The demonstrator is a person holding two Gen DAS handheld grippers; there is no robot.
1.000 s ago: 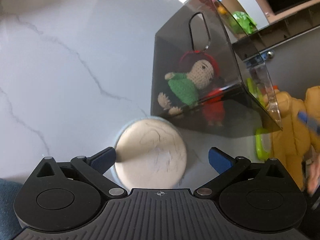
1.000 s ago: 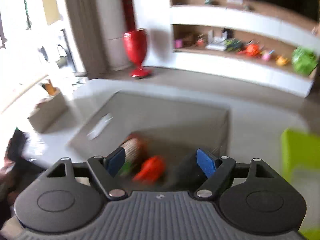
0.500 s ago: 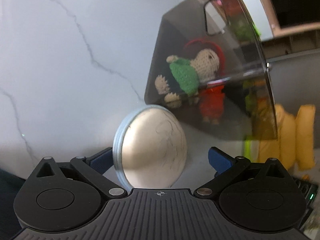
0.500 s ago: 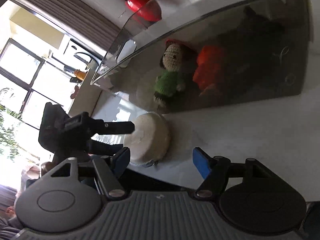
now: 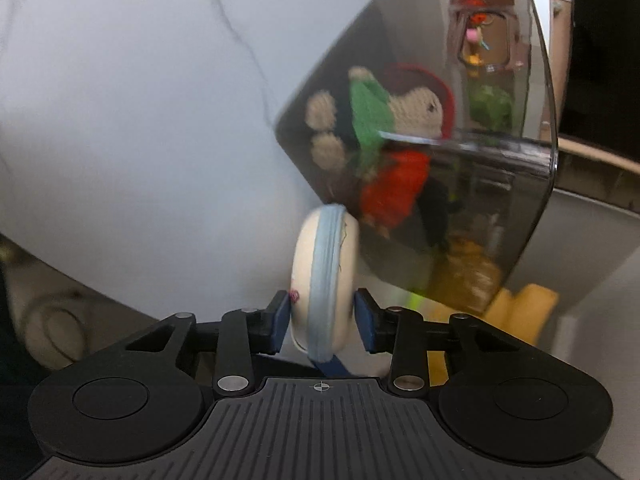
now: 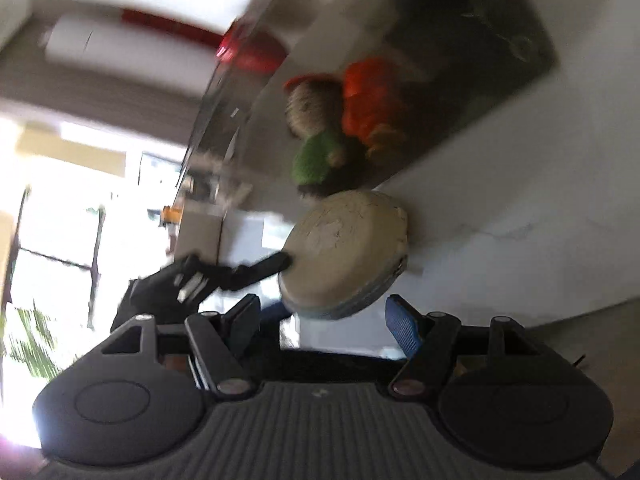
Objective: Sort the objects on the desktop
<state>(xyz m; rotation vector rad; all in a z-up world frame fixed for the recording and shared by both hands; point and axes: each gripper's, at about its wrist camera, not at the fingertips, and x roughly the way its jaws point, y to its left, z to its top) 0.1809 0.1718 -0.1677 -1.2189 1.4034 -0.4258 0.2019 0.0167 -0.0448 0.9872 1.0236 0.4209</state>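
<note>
Your left gripper (image 5: pixel 323 322) has its blue pads (image 5: pixel 280 326) pinching a round cream case (image 5: pixel 325 280) with a pale blue zipper band, held edge-on, one pad against each flat face. The case sits at 6 o'clock in the left wrist view, lifted off the white marble table (image 5: pixel 140 120).

Your right gripper (image 6: pixel 322 322) has its jaws spread with nothing between them. The same case (image 6: pixel 344 246) floats just beyond them at 12 o'clock.

Past the case, toward 1 o'clock, stands a smoky clear bin (image 5: pixel 492 208) on the table. Inside it lies a crocheted doll (image 5: pixel 384 114) in green with a red hat, touching an orange knitted toy (image 5: pixel 396 188). A dark item beside those is too blurred to identify.
</note>
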